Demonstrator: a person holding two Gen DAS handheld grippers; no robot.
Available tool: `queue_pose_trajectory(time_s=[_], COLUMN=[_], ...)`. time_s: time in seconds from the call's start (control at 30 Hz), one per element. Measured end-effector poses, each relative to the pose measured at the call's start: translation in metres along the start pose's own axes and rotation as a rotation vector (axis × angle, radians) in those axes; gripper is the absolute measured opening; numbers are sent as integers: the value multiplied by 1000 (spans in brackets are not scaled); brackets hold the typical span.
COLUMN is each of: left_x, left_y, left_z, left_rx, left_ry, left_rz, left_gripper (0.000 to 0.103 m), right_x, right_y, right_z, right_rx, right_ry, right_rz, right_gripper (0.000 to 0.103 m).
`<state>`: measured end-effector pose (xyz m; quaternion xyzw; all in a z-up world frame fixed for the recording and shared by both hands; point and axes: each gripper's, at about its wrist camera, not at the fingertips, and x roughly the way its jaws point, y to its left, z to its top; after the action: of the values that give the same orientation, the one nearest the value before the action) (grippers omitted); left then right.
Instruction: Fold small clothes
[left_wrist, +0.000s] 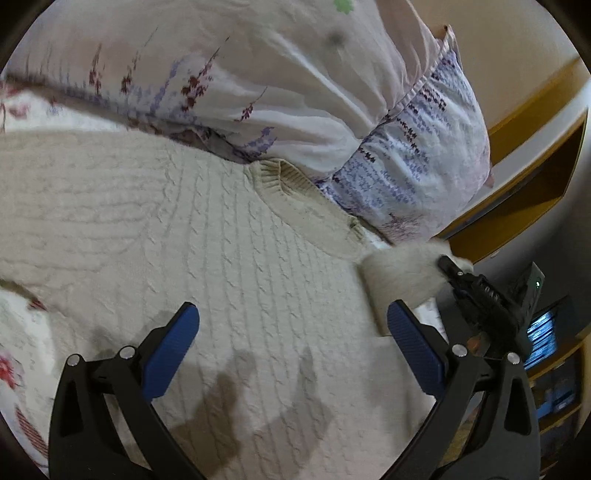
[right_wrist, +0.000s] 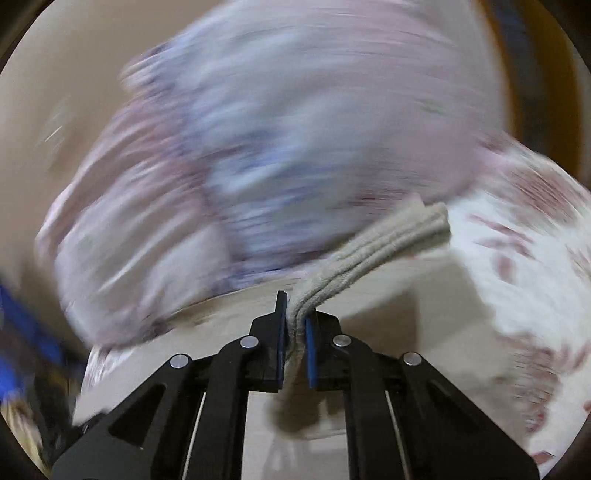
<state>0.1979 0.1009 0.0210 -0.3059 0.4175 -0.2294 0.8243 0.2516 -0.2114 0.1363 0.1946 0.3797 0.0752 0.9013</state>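
Note:
A cream cable-knit sweater (left_wrist: 207, 236) lies spread on the bed, its ribbed neckline (left_wrist: 291, 181) toward the pillows. My left gripper (left_wrist: 291, 328) is open and empty, hovering just above the sweater's body with its blue pads apart. In the left wrist view my right gripper (left_wrist: 476, 291) shows at the right edge, holding a bunched cream fold (left_wrist: 402, 273) of the sweater. In the right wrist view my right gripper (right_wrist: 295, 325) is shut on a ribbed cream sweater edge (right_wrist: 373, 247). That view is heavily motion-blurred.
Floral pillows and bedding (left_wrist: 280, 81) lie just beyond the sweater and also show in the right wrist view (right_wrist: 280, 147). A white floral sheet (right_wrist: 524, 295) covers the bed. A wooden shelf (left_wrist: 532, 184) and a lit screen (left_wrist: 541, 338) stand to the right.

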Motion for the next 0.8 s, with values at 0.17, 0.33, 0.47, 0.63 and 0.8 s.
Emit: queue_pose_trajectory(time_s=[0.17,0.33,0.47,0.63,0.8], left_x=[10,18,28,49,61], left_y=[3,0,5,13,11], left_z=[-1,-3,0,7,19], left_rx=[-79,-116,-187,-249,-180], left_ry=[47,69,84,91,76], left_rz=[-80,-70,-61,-18,36], left_gripper=[101,97,69,31,7], right_x=[52,48,26,-1,-17], right_y=[64,31,-12,-60,-114], right_z=[-56,-69,-67,-66,-66], right_rx=[-223,-82,72,228,433], right_ry=[347,399,376,303,193], right_rz=[188,190,174,119,6], right_gripper=[45,55,56,56,56])
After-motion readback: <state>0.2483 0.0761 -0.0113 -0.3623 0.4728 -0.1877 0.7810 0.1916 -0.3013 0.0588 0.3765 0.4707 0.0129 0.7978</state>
